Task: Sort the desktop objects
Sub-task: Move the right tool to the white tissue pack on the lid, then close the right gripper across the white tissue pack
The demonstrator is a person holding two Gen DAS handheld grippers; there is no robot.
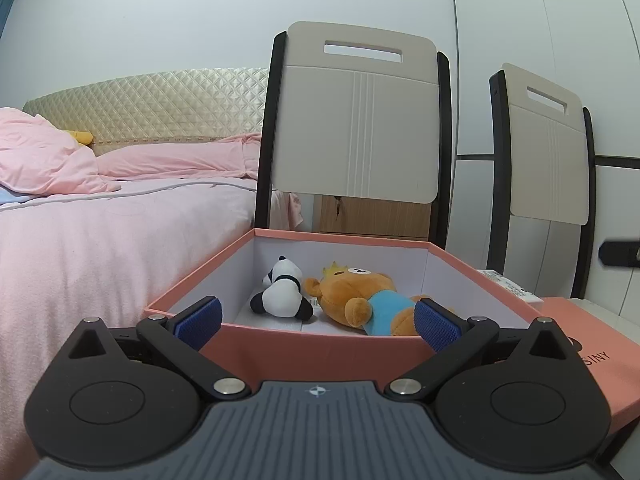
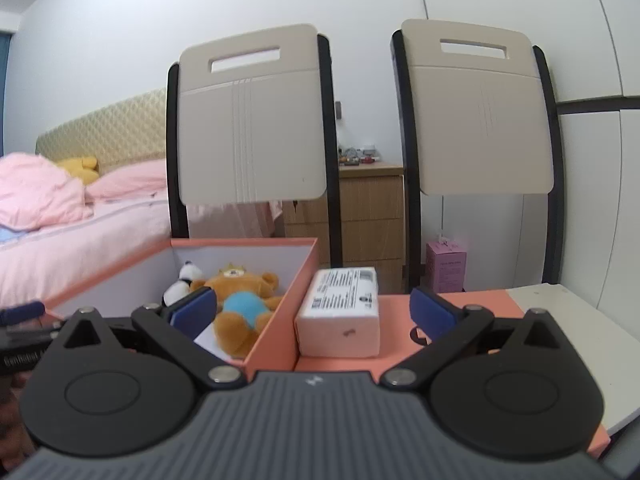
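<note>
An open pink box (image 1: 320, 350) with a white inside holds a panda plush (image 1: 282, 294) and an orange bear plush in a blue shirt (image 1: 362, 300). My left gripper (image 1: 318, 322) hangs open at the box's near wall, nothing between its blue pads. In the right wrist view the same pink box (image 2: 276, 320) shows the bear plush (image 2: 240, 304) and part of the panda plush (image 2: 180, 284). A white labelled carton (image 2: 342, 312) lies on the pink lid (image 2: 480, 300) right of the box. My right gripper (image 2: 314, 312) is open and empty just before the carton.
Two beige chair backs (image 2: 252, 120) (image 2: 480, 112) stand behind the table. A bed with pink bedding (image 1: 100, 232) lies to the left. A wooden drawer unit (image 2: 370, 216) and a small pink carton (image 2: 446, 268) sit behind. The white tabletop (image 2: 580, 340) shows at right.
</note>
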